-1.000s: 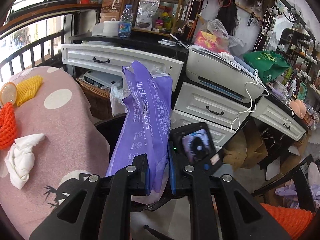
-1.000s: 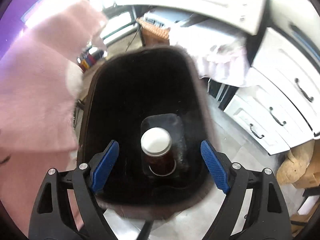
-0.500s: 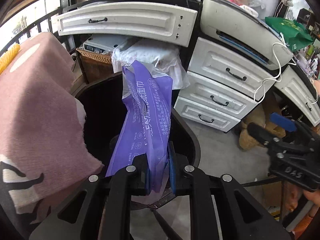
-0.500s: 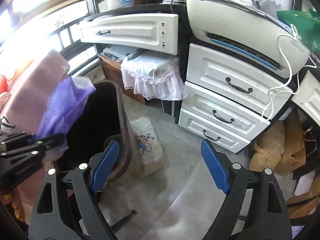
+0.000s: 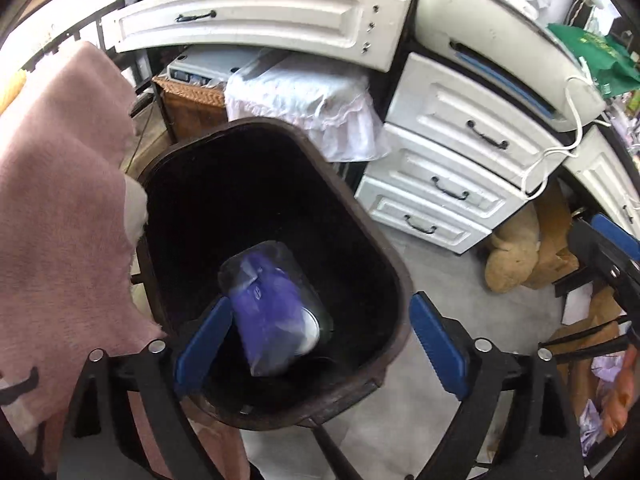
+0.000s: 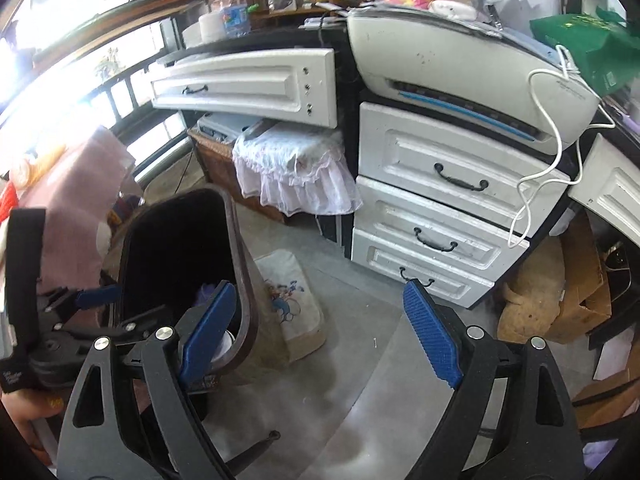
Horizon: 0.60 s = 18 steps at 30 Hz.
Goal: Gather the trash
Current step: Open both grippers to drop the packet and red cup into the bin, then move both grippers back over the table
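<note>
Left gripper [image 5: 320, 332] jaws just sprang wide over the dark bin [image 5: 396, 280]. Purple bag [image 5: 268, 316] lies inside, loose. Right gripper [image 6: 320, 328] spread, empty.

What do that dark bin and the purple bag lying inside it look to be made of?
The bin looks like dark brown moulded plastic: a smooth, thick rolled rim with a dull sheen. The purple bag seems thin non-woven fabric or soft plastic film; it lies crumpled and limp, faintly glossy, though blur leaves that open.
</note>
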Each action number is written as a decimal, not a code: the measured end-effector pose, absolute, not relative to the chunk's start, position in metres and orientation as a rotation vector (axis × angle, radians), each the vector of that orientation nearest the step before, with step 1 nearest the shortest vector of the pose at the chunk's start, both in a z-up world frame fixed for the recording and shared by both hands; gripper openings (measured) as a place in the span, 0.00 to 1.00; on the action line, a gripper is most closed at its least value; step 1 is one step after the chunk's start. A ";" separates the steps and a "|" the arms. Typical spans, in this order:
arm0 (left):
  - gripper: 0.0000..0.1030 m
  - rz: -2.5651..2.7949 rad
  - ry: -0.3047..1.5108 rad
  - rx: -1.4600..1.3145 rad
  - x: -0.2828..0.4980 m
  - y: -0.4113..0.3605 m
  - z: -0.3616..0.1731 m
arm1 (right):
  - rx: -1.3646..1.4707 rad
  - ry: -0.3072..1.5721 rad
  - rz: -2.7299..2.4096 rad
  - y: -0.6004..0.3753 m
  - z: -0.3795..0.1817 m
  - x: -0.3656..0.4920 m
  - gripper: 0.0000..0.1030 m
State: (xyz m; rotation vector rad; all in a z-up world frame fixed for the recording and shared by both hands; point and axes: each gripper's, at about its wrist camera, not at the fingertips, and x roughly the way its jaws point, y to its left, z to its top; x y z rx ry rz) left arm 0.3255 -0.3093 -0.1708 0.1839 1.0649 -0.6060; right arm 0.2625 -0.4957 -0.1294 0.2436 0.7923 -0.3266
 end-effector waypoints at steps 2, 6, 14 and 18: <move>0.88 -0.637 1.055 0.162 0.320 -0.306 -0.160 | 0.261 0.750 -0.349 -0.500 -0.120 0.257 0.88; 0.90 -0.713 0.981 0.107 0.300 -0.299 -0.131 | 0.277 0.690 -0.362 -0.502 -0.103 0.250 0.88; 0.95 -0.794 0.771 0.079 0.252 -0.269 -0.065 | 0.264 0.560 -0.356 -0.484 -0.065 0.241 0.90; 0.95 -0.759 0.694 0.086 0.240 -0.243 -0.040 | 0.267 0.530 -0.267 -0.460 -0.050 0.244 0.91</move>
